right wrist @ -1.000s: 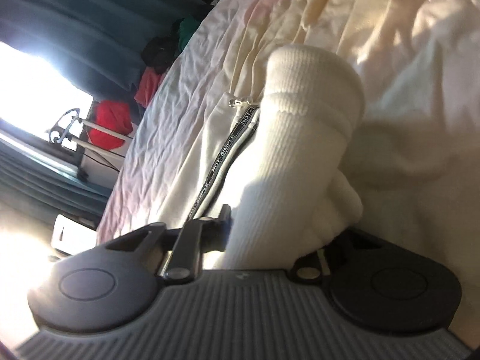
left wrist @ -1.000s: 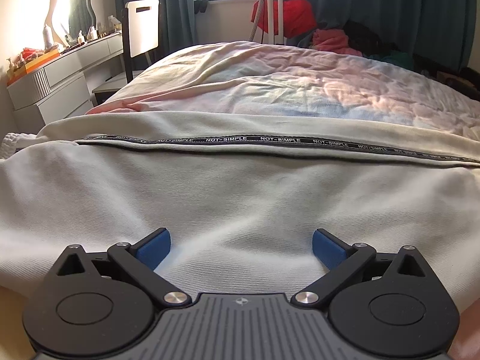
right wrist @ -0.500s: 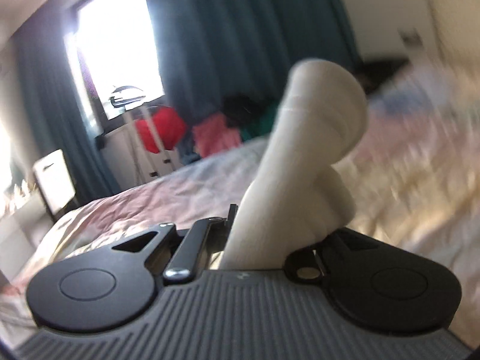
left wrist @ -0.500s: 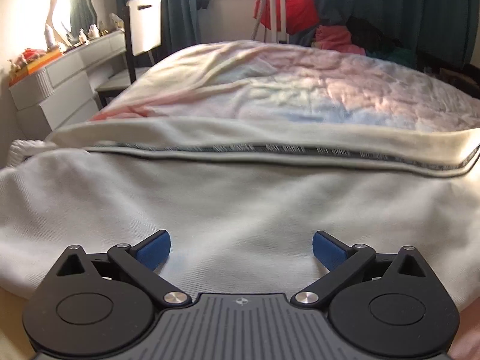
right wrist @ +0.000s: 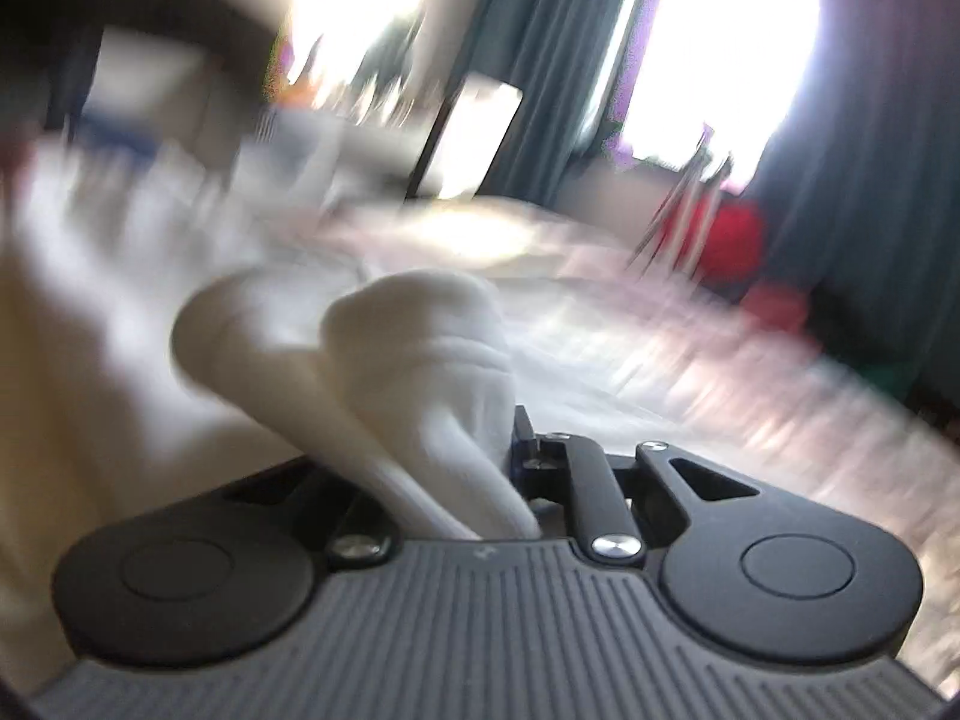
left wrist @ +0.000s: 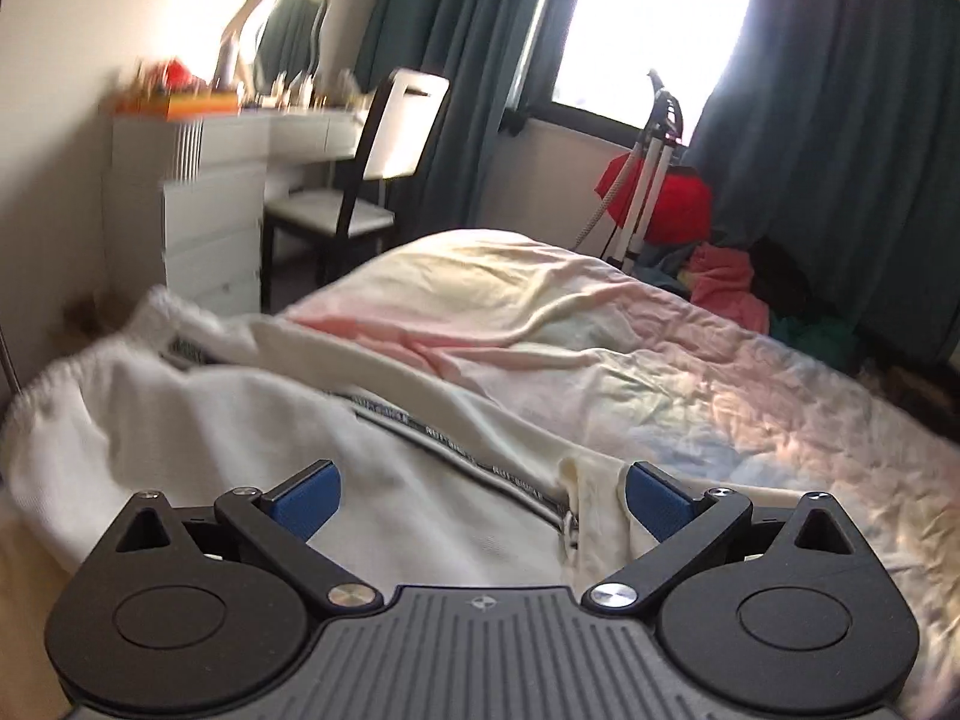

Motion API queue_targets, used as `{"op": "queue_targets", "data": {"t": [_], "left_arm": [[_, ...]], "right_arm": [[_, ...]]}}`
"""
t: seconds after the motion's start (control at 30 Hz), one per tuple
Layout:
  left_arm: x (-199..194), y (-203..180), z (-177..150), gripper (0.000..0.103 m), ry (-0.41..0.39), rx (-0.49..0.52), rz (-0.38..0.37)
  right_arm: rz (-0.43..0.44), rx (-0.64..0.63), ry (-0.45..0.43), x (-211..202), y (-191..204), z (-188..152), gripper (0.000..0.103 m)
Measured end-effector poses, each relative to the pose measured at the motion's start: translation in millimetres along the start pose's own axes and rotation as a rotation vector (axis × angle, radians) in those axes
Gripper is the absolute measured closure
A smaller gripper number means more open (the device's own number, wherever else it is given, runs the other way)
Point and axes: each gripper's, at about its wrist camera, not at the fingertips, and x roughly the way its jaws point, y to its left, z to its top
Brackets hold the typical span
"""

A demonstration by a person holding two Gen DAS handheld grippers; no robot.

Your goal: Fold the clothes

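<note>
Left gripper (left wrist: 479,495): blue-padded fingers (left wrist: 303,495) spread wide apart, nothing between them, hovering low over the cream-white knit garment with a black lettered tape stripe (left wrist: 240,420). Garment lies just ahead of and beneath the fingers on the pastel quilted bedspread (left wrist: 690,372); stripe runs diagonally toward the right finger. Farther ahead: white-backed dark-framed chair (left wrist: 384,174), white drawer unit (left wrist: 210,210), teal curtains (left wrist: 840,120).

Right gripper (right wrist: 474,468): clamped on a bunched ribbed cuff of the same garment (right wrist: 414,360), which sticks up ahead. View heavily blurred.
</note>
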Motion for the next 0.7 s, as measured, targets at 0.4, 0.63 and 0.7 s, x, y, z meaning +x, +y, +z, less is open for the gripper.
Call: {"op": "queue_targets", "data": {"t": [0.4, 0.63, 0.7], "left_arm": [[15, -6, -9, 0.001, 0.018, -0.007, -0.116], [14, -13, -18, 0.001, 0.040, 0.030, -0.153], [14, -16, -19, 0.001, 0.051, 0.039, -0.168]], "right_arm": [[-0.078, 0.004, 0.043, 6, 41, 15, 0.088], [0.069, 0.168, 0.113, 3, 16, 21, 0.063], [0.192, 0.221, 0.160, -15, -2, 23, 0.046]]}}
